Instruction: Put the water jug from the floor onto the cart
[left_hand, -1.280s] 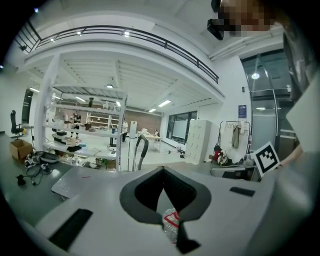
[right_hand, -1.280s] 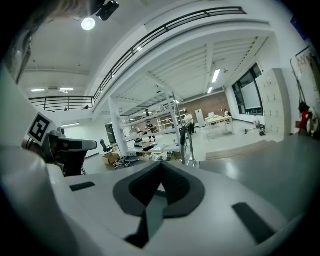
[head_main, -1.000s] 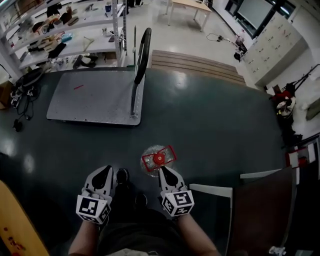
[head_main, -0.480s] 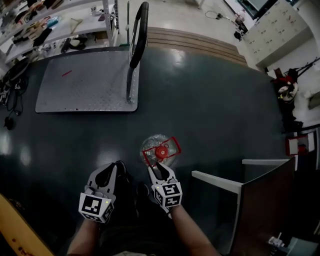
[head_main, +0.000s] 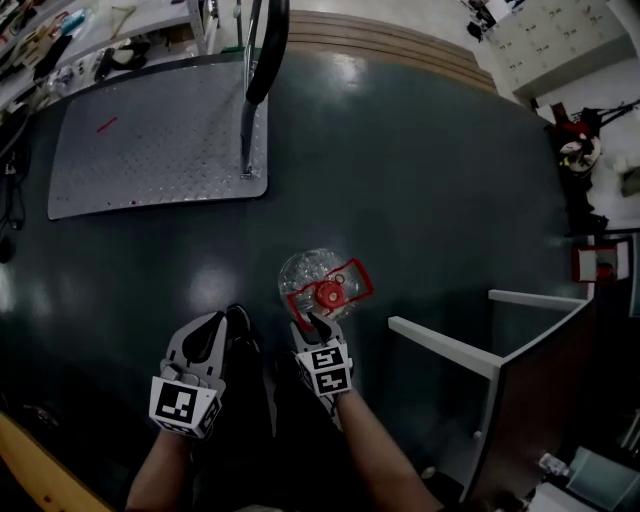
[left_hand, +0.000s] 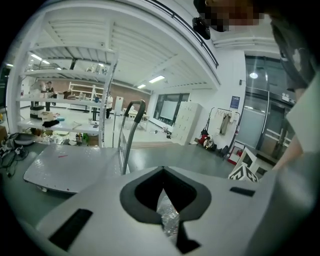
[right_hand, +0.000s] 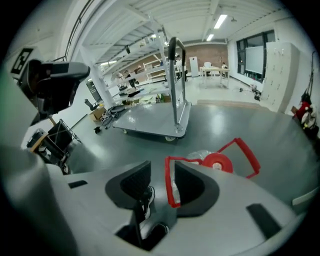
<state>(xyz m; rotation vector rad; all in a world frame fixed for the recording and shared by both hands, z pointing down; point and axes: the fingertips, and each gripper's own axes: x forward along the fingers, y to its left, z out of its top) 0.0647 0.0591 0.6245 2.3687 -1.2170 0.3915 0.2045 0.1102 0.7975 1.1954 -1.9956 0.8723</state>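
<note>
The clear water jug (head_main: 308, 270) stands on the dark floor (head_main: 430, 180) with its red cap (head_main: 329, 293) up. Whether it holds water I cannot tell (the plastic looks crinkled). The cart (head_main: 150, 140) lies at its 11 o'clock, well apart, with a small red mark (head_main: 105, 124) on its deck. The right gripper (head_main: 313, 322), at the jug's 6 o'clock, is opening its jaws. Only its own view shows the red handle (right_hand: 169, 187) standing between them, unpinched. The left gripper (head_main: 217, 320), at 8 o'clock, has its fingers pressed together on nothing.
</note>
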